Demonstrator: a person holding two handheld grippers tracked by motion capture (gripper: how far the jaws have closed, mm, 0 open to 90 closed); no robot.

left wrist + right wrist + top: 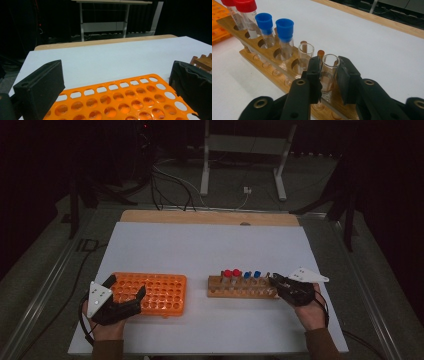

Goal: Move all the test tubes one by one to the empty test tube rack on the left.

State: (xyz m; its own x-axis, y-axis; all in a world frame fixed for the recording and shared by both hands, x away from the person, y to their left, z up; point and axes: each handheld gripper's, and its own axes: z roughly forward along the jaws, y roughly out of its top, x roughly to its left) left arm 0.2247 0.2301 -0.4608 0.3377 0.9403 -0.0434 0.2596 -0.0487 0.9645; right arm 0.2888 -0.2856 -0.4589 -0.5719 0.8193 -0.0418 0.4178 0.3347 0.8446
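A wooden rack (240,292) right of centre holds two red-capped tubes (244,6), two blue-capped tubes (284,28) and two uncapped clear tubes. My right gripper (330,63) is at the rack's right end, shut on the end uncapped tube (330,58), which stands upright in its hole with a pad on either side. The other uncapped tube (305,50) stands just beside it. An empty orange rack (160,292) lies on the left. My left gripper (126,285) is open, its jaws spread wide over that rack's near-left corner (125,100).
A white sheet (210,245) covers the table, with a wooden strip (210,217) along its far edge. Beyond the table are a white frame stand (245,150) and cables on the dark floor. The wooden rack's end (202,61) appears at the right of the left gripper view.
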